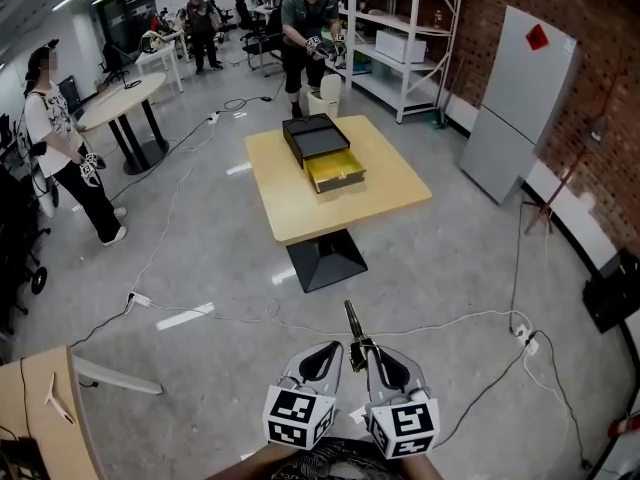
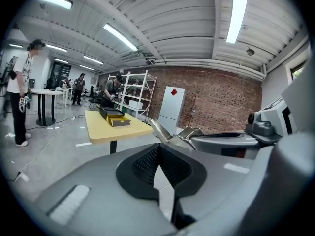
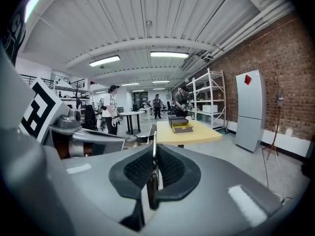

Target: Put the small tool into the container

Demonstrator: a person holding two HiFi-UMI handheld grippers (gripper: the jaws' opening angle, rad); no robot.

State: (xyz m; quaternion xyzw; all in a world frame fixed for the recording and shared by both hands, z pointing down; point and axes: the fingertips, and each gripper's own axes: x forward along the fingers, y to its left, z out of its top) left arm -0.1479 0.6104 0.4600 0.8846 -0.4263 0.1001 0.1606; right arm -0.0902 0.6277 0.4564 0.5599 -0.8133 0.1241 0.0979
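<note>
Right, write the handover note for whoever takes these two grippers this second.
Left gripper: jaws together, nothing between them.
Right gripper: shut on the small tool, whose thin tip sticks out past the jaws.
Container: a black box on the yellow table, across the floor ahead, with its yellow drawer pulled open.
Done: the tool is in hand.
Left: walk to the table, put the tool into the container, probably in the open drawer, and release.
</note>
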